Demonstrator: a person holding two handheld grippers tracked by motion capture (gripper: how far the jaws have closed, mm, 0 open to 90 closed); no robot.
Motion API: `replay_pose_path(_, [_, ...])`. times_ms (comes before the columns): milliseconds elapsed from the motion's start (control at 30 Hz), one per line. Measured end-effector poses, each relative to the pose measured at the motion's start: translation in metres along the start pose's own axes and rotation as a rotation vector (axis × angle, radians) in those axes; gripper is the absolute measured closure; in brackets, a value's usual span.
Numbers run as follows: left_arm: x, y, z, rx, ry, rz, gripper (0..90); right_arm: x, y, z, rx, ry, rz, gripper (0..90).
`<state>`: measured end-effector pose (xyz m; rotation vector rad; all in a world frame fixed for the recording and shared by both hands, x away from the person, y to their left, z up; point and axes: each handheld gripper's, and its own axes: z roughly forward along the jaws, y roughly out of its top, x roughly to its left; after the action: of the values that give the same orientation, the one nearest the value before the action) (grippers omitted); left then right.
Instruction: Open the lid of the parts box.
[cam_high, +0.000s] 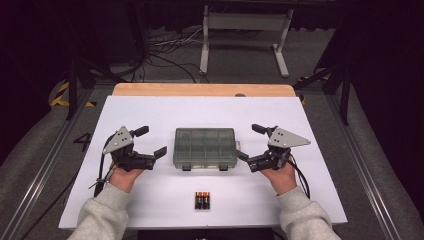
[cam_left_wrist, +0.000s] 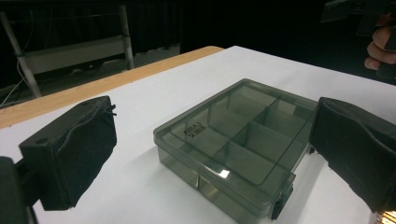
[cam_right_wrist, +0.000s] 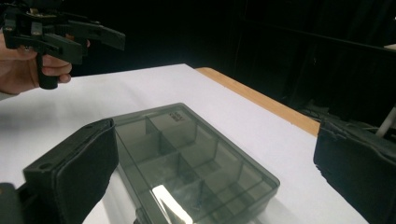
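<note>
Space lies bare on the white table (cam_high: 150, 210) toward both side edges. Left gripper (cam_high: 148, 141) and right gripper (cam_high: 247, 141) flank a smoky translucent compartment box (cam_high: 205, 147) at mid-table, jaws spread wide, holding nothing. The box's lid is closed. Batteries (cam_high: 202, 200) lie near the front edge. Dark room beyond.
</note>
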<state>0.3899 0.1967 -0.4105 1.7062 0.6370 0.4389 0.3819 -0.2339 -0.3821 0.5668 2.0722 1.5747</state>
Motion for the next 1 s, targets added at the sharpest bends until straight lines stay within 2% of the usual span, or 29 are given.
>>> replay_pose_path(133, [0.001, -0.001, 0.005, 0.004, -0.012, -0.003, 1.5, 0.000, 0.000, 0.006, -0.016, 0.001, 0.006, 0.4])
replay_pose_path(200, [0.001, -0.003, 0.007, 0.007, -0.017, 0.000, 1.5, -0.002, -0.003, 0.009, -0.025, 0.006, 0.030, 0.4])
replay_pose_path(300, [0.001, -0.003, 0.007, 0.009, -0.015, 0.009, 1.5, -0.004, -0.006, 0.012, 0.017, 0.010, 0.023, 0.7])
replay_pose_path(433, [0.001, -0.004, 0.009, 0.011, -0.025, 0.012, 2.3, -0.003, -0.008, 0.015, 0.045, 0.015, 0.018, 1.2])
replay_pose_path(500, [-0.001, -0.005, 0.012, 0.044, -0.048, 0.035, 3.9, -0.003, -0.009, 0.017, 0.067, 0.014, 0.003, 2.3])
replay_pose_path(567, [-0.001, -0.008, 0.016, 0.068, -0.058, 0.041, 3.9, -0.002, -0.010, 0.019, 0.097, 0.019, -0.006, 2.5])
replay_pose_path(700, [0.001, -0.013, 0.020, 0.128, -0.080, 0.053, 3.9, -0.003, -0.016, 0.023, 0.165, 0.039, 0.011, 2.9])
replay_pose_path(800, [0.003, -0.016, 0.023, 0.157, -0.086, 0.047, 3.7, -0.003, -0.023, 0.027, 0.226, 0.048, 0.026, 3.1])
replay_pose_path(900, [0.003, -0.019, 0.026, 0.188, -0.086, 0.057, 3.6, -0.003, -0.025, 0.028, 0.250, 0.046, 0.032, 3.2])
replay_pose_path(1000, [0.002, -0.024, 0.030, 0.221, -0.091, 0.046, 3.7, -0.002, -0.032, 0.031, 0.292, 0.050, 0.041, 3.2])
